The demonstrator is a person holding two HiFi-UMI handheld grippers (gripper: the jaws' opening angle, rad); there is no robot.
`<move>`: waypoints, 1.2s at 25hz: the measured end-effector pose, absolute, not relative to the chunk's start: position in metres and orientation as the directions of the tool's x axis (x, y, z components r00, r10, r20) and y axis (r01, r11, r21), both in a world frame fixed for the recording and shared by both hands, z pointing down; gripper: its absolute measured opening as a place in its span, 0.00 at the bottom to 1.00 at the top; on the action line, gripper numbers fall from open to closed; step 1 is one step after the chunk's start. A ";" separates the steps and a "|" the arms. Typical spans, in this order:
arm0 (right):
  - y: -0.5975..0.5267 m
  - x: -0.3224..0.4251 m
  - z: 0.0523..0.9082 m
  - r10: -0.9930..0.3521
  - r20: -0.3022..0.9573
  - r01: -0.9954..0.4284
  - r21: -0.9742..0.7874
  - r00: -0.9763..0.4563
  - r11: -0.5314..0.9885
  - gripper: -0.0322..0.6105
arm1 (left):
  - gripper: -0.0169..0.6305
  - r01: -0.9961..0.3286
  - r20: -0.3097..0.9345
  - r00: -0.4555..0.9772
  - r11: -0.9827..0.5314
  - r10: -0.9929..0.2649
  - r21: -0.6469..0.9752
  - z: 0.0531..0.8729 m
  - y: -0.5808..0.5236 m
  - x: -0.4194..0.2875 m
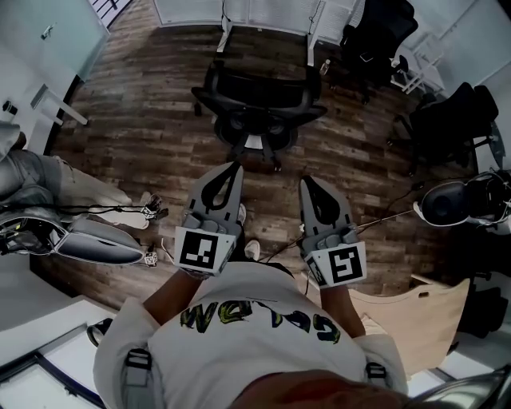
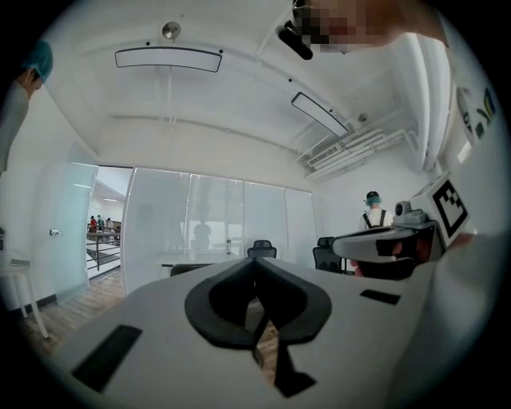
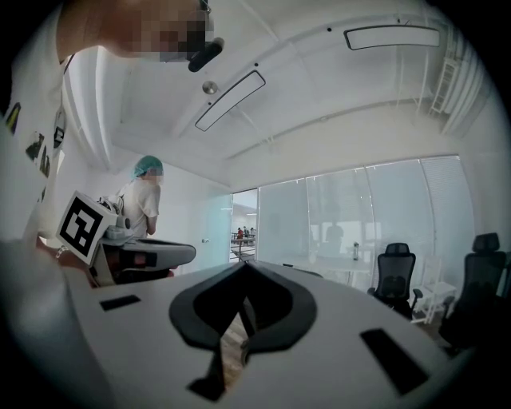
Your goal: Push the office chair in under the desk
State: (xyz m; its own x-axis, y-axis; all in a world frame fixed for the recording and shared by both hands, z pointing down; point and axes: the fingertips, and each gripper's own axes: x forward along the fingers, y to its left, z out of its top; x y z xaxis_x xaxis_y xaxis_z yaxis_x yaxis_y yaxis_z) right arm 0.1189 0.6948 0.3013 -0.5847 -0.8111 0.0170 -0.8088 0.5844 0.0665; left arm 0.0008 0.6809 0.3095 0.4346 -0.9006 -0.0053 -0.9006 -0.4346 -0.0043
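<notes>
Both pressed shut, empty: left hand-held gripper (image 1: 231, 169), right hand-held gripper (image 1: 308, 184) — chair (image 1: 259, 100) ahead, cable (image 1: 383, 217) nearby, worktop (image 1: 263, 9) cut off.

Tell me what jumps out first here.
The left gripper and right gripper sit side by side at the head view's centre, both shut and empty. Just ahead, a black office chair stands on the wood floor, in front of the white desk at the top edge.
</notes>
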 end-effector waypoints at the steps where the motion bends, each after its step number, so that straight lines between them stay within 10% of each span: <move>1: 0.690 0.117 0.301 -0.809 0.011 -0.807 0.067 -0.587 0.587 0.07 | 0.04 -0.900 -0.002 0.436 -0.436 -0.900 -0.001 0.310 0.676 0.000; 17: 0.589 0.097 0.308 -0.822 0.045 -0.815 0.116 -0.567 0.568 0.08 | 0.05 -0.890 0.049 0.448 -0.450 -0.893 -0.066 0.327 0.565 -0.043; 30: 0.497 0.139 0.374 -0.824 0.269 -0.725 0.391 -0.499 0.567 0.28 | 0.36 -0.798 0.307 0.382 -0.479 -0.871 -0.366 0.421 0.456 -0.114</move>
